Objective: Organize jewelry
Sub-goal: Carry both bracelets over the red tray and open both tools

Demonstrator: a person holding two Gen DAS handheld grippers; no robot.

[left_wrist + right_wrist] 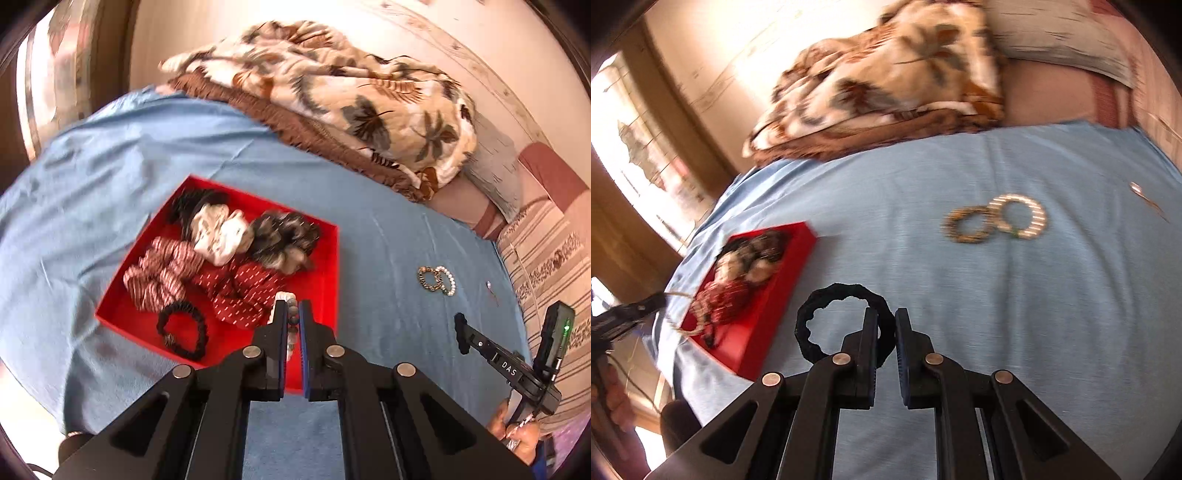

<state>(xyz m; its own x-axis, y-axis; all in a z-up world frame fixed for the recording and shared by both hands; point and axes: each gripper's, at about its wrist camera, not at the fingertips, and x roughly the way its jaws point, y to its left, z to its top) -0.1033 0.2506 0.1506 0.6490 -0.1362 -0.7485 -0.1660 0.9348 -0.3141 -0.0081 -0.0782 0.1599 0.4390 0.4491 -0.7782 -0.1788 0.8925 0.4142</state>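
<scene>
My left gripper (292, 306) is shut on a bracelet of white and grey beads (286, 296), held over the near right corner of a red box (332, 258). The box holds several fabric scrunchies (221, 236) and a black hair tie (181, 328). In the right wrist view my right gripper (886, 312) is shut on another black hair tie (846, 288), hanging above the blue sheet (997, 314) to the right of the red box (775, 306). A gold bracelet (971, 225) and a pearl bracelet (1021, 218) lie touching on the sheet beyond it.
A leaf-patterned blanket (351, 92) is piled at the far side of the bed, with striped cushions (546, 266) to the right. A small pin (1145, 199) lies on the sheet right of the bracelets. The left gripper (646, 306) shows at the box's near end, its bracelet dangling.
</scene>
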